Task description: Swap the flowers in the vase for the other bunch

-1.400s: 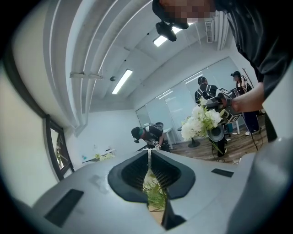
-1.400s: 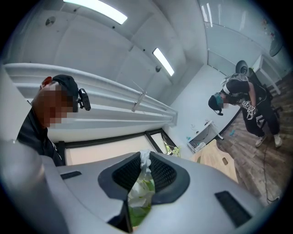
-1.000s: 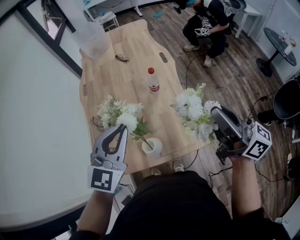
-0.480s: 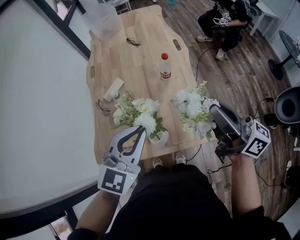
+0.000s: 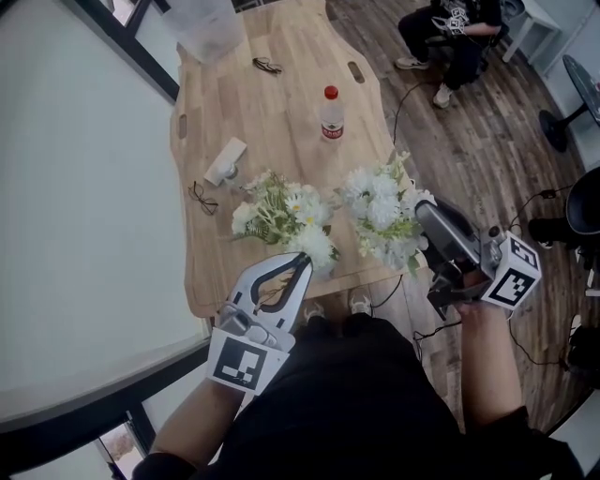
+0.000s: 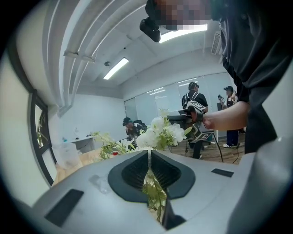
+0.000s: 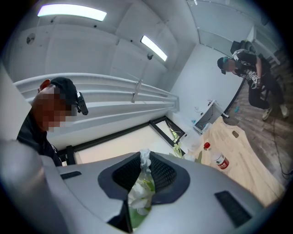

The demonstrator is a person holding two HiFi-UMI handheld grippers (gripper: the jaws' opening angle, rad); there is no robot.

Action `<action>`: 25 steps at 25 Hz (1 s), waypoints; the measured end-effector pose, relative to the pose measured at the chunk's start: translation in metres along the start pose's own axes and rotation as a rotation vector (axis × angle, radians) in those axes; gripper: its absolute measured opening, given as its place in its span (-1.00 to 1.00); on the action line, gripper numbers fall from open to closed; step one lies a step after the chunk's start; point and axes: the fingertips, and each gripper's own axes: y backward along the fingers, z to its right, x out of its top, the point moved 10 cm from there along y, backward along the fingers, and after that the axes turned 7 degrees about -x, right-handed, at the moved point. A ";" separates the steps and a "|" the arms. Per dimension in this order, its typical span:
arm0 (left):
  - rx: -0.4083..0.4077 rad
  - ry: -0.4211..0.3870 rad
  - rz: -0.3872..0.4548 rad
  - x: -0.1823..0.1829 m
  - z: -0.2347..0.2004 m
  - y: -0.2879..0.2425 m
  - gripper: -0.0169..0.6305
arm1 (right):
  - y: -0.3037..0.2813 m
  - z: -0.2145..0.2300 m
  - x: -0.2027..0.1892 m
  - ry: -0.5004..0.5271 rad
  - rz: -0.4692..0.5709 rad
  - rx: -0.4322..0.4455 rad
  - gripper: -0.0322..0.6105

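Observation:
A bunch of white flowers with green leaves leans out over the wooden table; its vase is hidden under the blooms and my left gripper's tip. My left gripper has its jaws together, tip against the lowest bloom. In the left gripper view, leaves show through the slit of the left gripper. My right gripper is shut on the stems of the other white bunch, held above the table's right front edge. White petals and green stems sit between its jaws in the right gripper view.
A red-capped bottle stands mid-table. Glasses and a small white object lie at the left, more glasses and a clear bin farther back. A seated person and cables on the floor lie beyond the table's right side.
My left gripper has moved right and forward, from beside the vase bunch to its base, jaws together throughout. The right gripper has sunk a little with its bunch.

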 end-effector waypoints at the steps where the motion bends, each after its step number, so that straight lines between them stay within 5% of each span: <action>1: -0.005 0.005 -0.001 -0.001 0.005 0.002 -0.88 | 0.003 -0.002 -0.002 -0.002 0.002 -0.003 -0.66; 18: -0.005 0.075 0.016 -0.015 0.014 -0.007 -0.87 | 0.006 -0.011 -0.004 0.002 -0.031 -0.017 -0.66; 25: 0.017 0.001 0.053 -0.001 0.007 0.002 -0.87 | 0.003 -0.016 0.000 0.024 -0.023 0.005 -0.66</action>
